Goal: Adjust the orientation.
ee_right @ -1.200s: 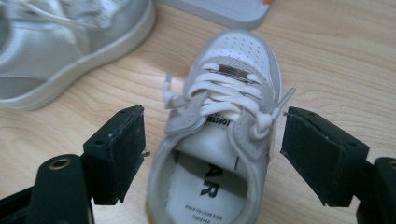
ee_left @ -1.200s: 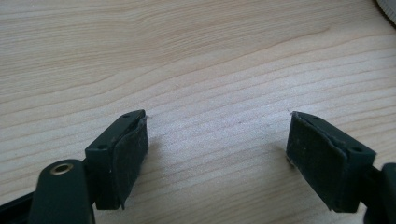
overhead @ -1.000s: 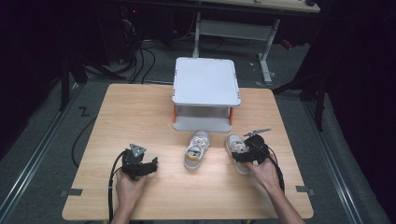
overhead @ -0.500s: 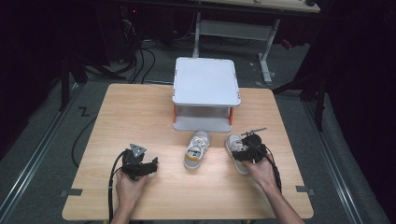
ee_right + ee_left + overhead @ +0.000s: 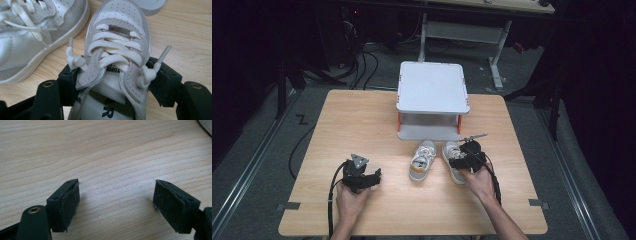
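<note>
Two small grey-and-white sneakers lie side by side in front of a white stand. My right gripper (image 5: 463, 161) has its jaws around the right sneaker (image 5: 451, 151) at the lace end. The jaws have just been closing, and both pads (image 5: 165, 81) now press the sides of the right sneaker (image 5: 120, 17). The left sneaker (image 5: 422, 161) lies free beside it, and its side and laces (image 5: 37, 32) show in the right gripper view. My left gripper (image 5: 373, 178) rests on the wood to the left, open (image 5: 116, 195) with only bare tabletop between its fingers.
A white two-level stand (image 5: 432, 88) with orange posts sits at the table's (image 5: 362, 120) far middle, just behind the sneakers. Cables trail from both grippers toward the front edge. Dark floor, rails and desk legs surround the table.
My right gripper has slid left onto the right sneaker and its jaws have narrowed around it. The left gripper has stayed put.
</note>
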The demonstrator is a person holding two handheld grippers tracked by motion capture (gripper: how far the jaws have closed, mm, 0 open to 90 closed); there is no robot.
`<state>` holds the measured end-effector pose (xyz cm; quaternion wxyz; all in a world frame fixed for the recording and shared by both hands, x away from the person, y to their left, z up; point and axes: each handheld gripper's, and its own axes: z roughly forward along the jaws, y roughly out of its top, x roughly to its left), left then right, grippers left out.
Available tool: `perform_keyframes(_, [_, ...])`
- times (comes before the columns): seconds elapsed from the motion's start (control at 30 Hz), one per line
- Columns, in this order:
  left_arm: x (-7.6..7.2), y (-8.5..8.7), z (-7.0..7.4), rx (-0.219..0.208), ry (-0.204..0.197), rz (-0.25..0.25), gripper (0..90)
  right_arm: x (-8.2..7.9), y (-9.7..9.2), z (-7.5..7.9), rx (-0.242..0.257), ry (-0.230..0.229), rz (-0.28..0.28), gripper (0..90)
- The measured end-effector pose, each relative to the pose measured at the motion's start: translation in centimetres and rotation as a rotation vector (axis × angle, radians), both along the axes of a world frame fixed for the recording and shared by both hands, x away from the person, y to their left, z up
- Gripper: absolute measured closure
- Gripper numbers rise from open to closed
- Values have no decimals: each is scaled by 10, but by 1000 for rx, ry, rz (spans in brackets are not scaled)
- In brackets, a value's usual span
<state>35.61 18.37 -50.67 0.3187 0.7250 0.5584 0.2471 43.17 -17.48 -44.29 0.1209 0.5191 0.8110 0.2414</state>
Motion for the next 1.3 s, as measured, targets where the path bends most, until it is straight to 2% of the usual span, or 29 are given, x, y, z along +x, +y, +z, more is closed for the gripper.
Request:
perform_keyframes(0.23, [0, 0, 0, 0, 0, 1, 215, 4, 16, -2, -32, -17, -12, 340])
perform_keyframes(0.37, [0, 0, 0, 1, 2, 1, 215, 6, 22, -6, -38, 2, -20, 337])
perform_keyframes(0.53, [0, 0, 0, 1, 2, 2, 216, 6, 27, -7, -51, 3, -34, 330])
perform_keyframes(0.73, [0, 0, 0, 1, 2, 2, 216, 7, 27, -8, -37, 37, -38, 297])
perform_keyframes(0.9, [0, 0, 0, 1, 2, 3, 216, 7, 25, -5, -4, 69, -21, 266])
perform_keyframes(1.0, [0, 0, 0, 2, 2, 3, 216, 7, 22, -3, 42, 88, -6, 241])
perform_keyframes(1.23, [0, 0, 0, 1, 2, 4, 216, 6, 21, -3, 67, 106, 30, 200])
perform_keyframes(1.3, [0, 0, 0, 3, 2, 4, 216, 5, 16, -2, 97, 90, 36, 202])
